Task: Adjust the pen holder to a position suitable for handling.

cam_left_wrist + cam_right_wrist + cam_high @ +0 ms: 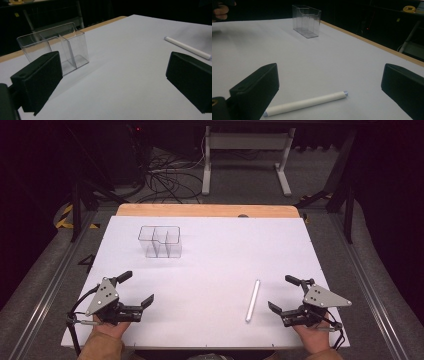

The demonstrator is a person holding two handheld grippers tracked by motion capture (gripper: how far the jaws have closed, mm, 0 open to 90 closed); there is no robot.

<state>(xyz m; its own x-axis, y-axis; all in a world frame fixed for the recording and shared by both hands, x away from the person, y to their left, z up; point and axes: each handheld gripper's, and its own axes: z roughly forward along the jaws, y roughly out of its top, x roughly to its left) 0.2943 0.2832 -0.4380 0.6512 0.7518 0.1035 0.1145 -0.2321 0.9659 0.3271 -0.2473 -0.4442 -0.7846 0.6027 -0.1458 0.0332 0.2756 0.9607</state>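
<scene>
I read no writing on anything. A clear divided box (160, 241) stands far left on my white surface (210, 265). The white tube (253, 300) lies just left of my right hand-held gripper (285, 293), untouched. Both it and my left hand-held gripper (136, 288) are spread wide, empty.

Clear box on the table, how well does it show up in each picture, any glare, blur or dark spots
High view: the clear box is sharp but faint on the evenly lit white table; surroundings dark. Left gripper view: box crisp, near jaws soft. Right gripper view: box against black background, edges catching light.
</scene>
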